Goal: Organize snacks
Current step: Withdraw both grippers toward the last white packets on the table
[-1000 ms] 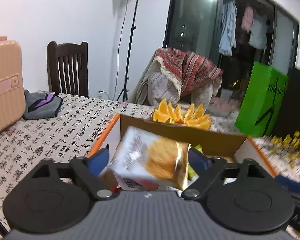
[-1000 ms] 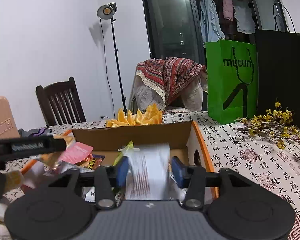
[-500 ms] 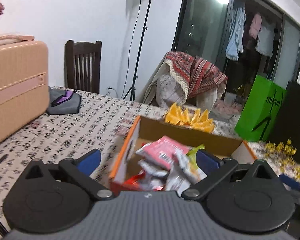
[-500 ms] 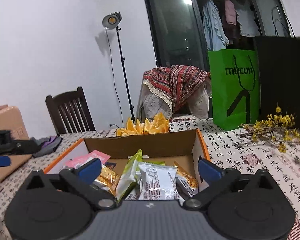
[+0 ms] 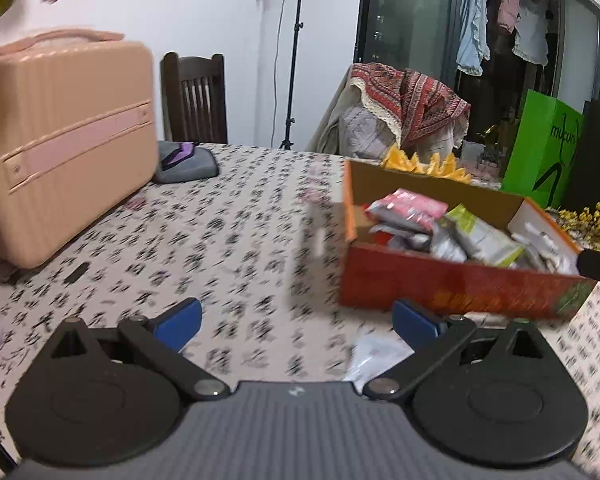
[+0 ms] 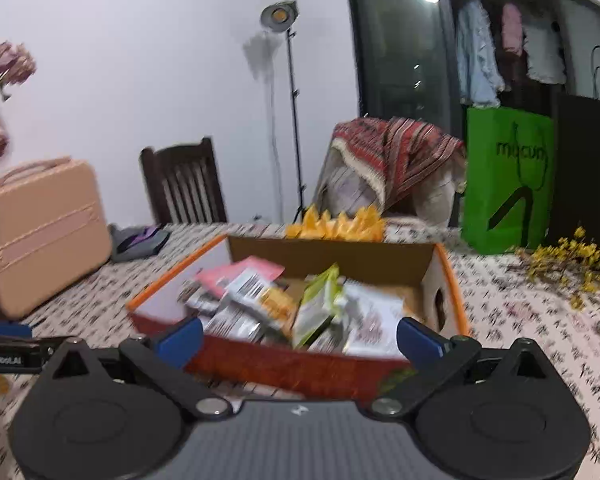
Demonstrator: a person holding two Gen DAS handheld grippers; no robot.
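Both grippers, left [image 5: 296,320] and right [image 6: 298,334], wide, empty, jaws just opened. Snacks [image 6: 300,308] piled in box [image 6: 284,364] on table [image 5: 220,232]. We judge drop step done; next we seek loose pack [image 5: 374,354] near left gripper.

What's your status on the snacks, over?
Left gripper open, empty. Right gripper open, empty. Snack packets piled in cardboard box. Nothing blocking.
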